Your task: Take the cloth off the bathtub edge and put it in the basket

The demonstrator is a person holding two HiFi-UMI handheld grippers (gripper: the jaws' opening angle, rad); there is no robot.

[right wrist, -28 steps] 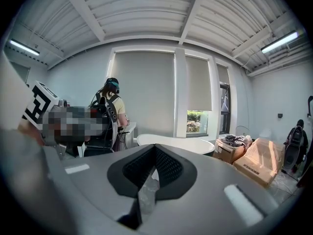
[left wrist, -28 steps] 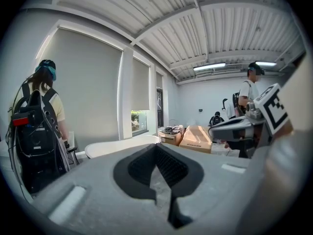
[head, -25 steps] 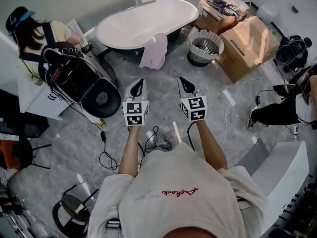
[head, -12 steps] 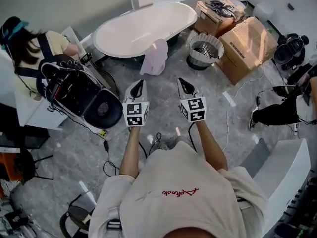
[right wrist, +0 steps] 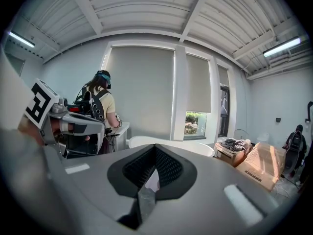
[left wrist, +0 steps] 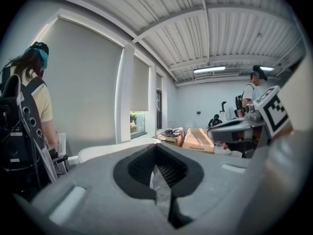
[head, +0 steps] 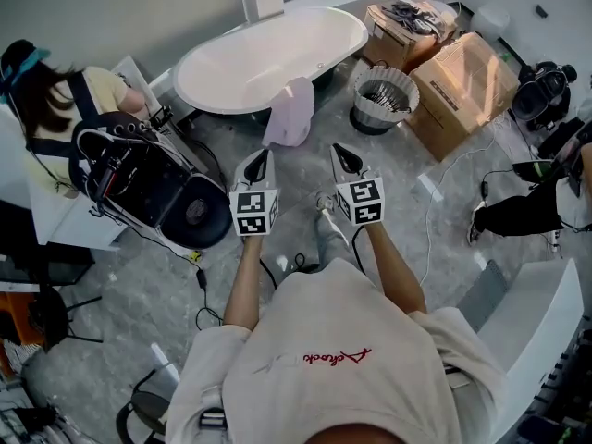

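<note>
1. From the head view, a person holds a gripper in each hand; both point toward a white bathtub (head: 268, 54) ahead
2. The left gripper (head: 257, 163) has its jaws pressed together with nothing between them; the right gripper (head: 348, 158) is likewise closed and empty
3. A pink cloth (head: 289, 112) hangs over the near edge of the bathtub, trailing down its outer side; it lies beyond both grippers and apart from them
4. A round basket (head: 370, 111) with a pale ribbed wall stands on the floor to the right of the cloth, beside cardboard boxes (head: 462, 81)
5. Another person (head: 55, 100) stands at the left by black equipment (head: 157, 178)
</note>
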